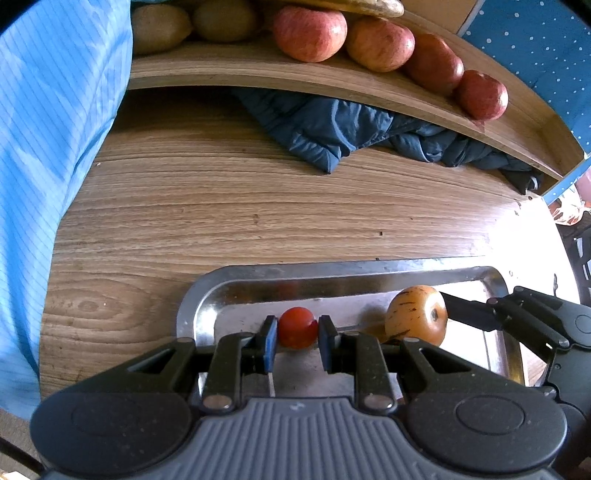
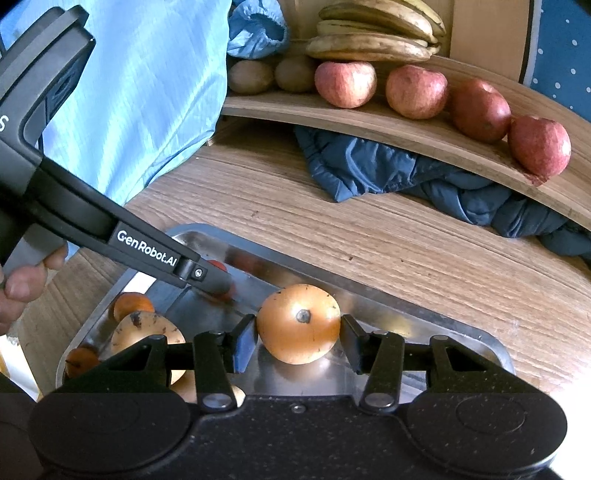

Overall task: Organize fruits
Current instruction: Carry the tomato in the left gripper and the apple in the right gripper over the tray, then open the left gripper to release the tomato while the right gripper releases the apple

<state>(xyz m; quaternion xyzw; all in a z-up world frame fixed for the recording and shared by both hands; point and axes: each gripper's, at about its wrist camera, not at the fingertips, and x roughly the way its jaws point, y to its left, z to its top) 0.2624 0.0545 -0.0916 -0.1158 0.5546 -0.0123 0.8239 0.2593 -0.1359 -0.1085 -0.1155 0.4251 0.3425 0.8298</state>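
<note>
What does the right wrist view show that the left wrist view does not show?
Only the right wrist view: the bananas on the shelf, further orange fruits at the tray's left end, and a hand.
Only the left wrist view: the left tongs closed on the small red tomato.
Both: the metal tray, the apples and the orange fruit in the right tongs.

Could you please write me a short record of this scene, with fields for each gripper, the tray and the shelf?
left gripper: shut on a small red tomato
right gripper: shut on an orange fruit
tray: metal, on the wooden table, several more orange fruits inside
shelf: four red apples, two kiwis, bananas
under shelf: crumpled dark blue cloth
</note>
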